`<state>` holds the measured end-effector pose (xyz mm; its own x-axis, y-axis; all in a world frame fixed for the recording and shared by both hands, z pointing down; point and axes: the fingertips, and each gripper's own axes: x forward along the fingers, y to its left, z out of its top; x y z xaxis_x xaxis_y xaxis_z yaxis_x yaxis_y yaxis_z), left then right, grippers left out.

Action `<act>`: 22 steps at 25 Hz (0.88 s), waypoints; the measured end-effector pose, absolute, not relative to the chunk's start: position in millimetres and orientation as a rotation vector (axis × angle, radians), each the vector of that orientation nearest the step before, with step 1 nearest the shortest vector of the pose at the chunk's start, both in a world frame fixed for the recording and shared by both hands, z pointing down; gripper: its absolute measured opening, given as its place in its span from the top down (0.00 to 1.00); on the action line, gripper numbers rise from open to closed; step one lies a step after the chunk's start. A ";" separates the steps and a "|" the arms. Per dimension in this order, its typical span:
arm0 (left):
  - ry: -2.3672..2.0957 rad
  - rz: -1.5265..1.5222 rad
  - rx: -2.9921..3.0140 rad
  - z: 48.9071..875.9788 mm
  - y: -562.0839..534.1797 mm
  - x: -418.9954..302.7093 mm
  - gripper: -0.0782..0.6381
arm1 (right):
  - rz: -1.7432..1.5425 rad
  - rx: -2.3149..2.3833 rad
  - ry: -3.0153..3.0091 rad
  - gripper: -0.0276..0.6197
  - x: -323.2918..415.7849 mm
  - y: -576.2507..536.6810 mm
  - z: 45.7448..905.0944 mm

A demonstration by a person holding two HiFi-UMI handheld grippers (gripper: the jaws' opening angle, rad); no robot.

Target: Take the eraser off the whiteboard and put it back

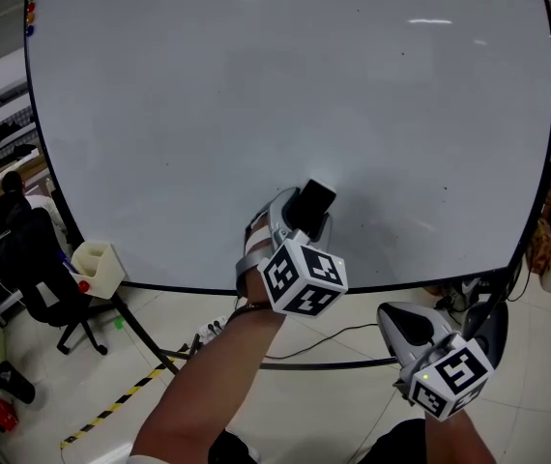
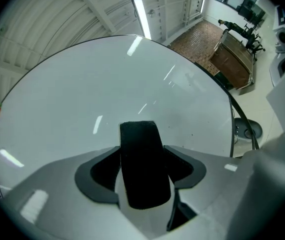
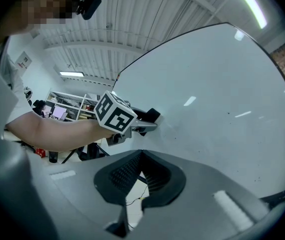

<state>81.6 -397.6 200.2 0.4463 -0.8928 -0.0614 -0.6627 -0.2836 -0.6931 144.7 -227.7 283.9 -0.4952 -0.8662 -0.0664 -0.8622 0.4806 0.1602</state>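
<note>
Gripping one eraser (image 2: 142,169), one whiteboard (image 2: 82,94) behind

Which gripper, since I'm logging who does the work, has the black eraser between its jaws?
The left gripper: its jaws grip the black eraser at the whiteboard. The right gripper hangs lower, jaws together and empty.

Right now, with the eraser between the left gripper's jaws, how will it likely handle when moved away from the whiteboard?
The eraser looks small and blocky, so probably light and stiff. Its fuzzy black face suggests felt: likely grippy, not slippery. By the upright whiteboard, it perhaps clings magnetically, so may resist slightly.
</note>
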 end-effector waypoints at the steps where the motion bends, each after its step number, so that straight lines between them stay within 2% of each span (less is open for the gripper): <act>1: 1.298 -0.449 -2.046 200.2 -397.2 81.3 0.48 | -0.269 1.568 -2.681 0.95 144.8 -227.4 283.7; 16: 1.309 -0.419 -2.165 205.0 -388.0 58.4 0.51 | -0.282 1.557 -2.692 0.95 136.8 -226.2 279.2; 22: 1.289 -0.314 -2.309 206.8 -376.8 40.7 0.51 | -0.290 1.540 -2.699 0.95 128.5 -223.9 279.3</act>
<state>40.7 -376.8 206.8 0.5315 -0.8465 -0.0302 -0.7380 -0.4453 -0.5070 128.5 -223.9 279.3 -0.5127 -0.8554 -0.0739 -0.8515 0.4956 0.1709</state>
